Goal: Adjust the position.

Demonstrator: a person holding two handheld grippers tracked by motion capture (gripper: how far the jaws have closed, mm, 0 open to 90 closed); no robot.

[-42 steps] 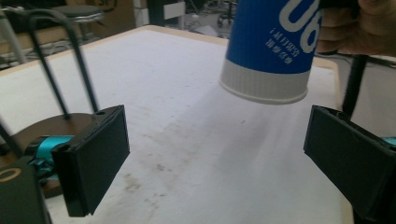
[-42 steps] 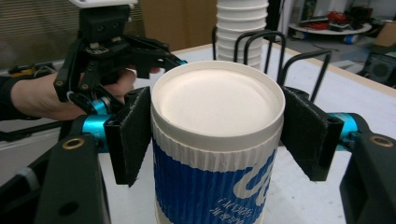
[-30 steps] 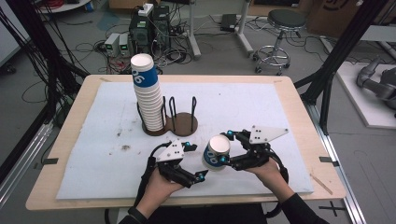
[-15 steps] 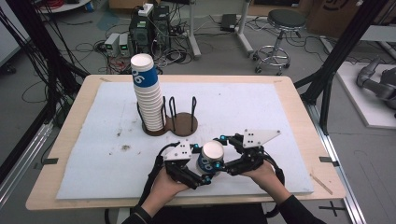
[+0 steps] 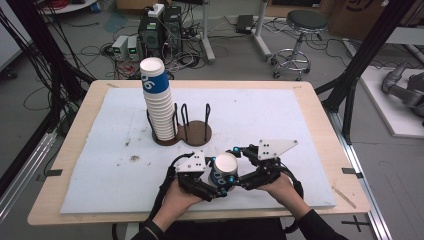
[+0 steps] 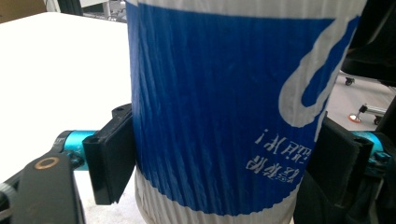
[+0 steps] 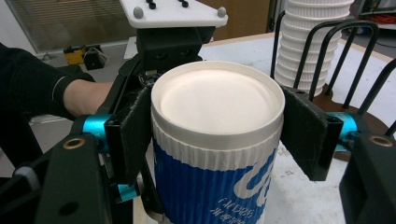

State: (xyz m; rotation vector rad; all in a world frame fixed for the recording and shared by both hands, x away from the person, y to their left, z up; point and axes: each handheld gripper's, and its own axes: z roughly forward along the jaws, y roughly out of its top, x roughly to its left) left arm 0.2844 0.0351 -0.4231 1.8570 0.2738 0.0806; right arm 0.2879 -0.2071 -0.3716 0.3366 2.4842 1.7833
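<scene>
A blue-and-white ribbed paper cup (image 5: 223,171) is held upside down, white base up, just above the mat at the front middle. My right gripper (image 5: 236,172) is shut on the cup (image 7: 215,154) near its upturned base, a pad (image 7: 135,130) pressing on each side. My left gripper (image 5: 216,184) comes in from the left. Its jaws have just been closing with the cup (image 6: 219,107) between them, and both pads (image 6: 114,158) now lie against the blue wall lower down.
A tall stack of similar cups (image 5: 159,107) stands in a brown-based wire holder (image 5: 196,131) behind the grippers; its right slot holds nothing. A white mat (image 5: 280,115) covers the wooden table (image 5: 320,100). The front edge is close under the hands.
The left gripper moved right to the cup and its jaws closed onto it. The right gripper shifted the cup slightly left and toward the front, still gripping it.
</scene>
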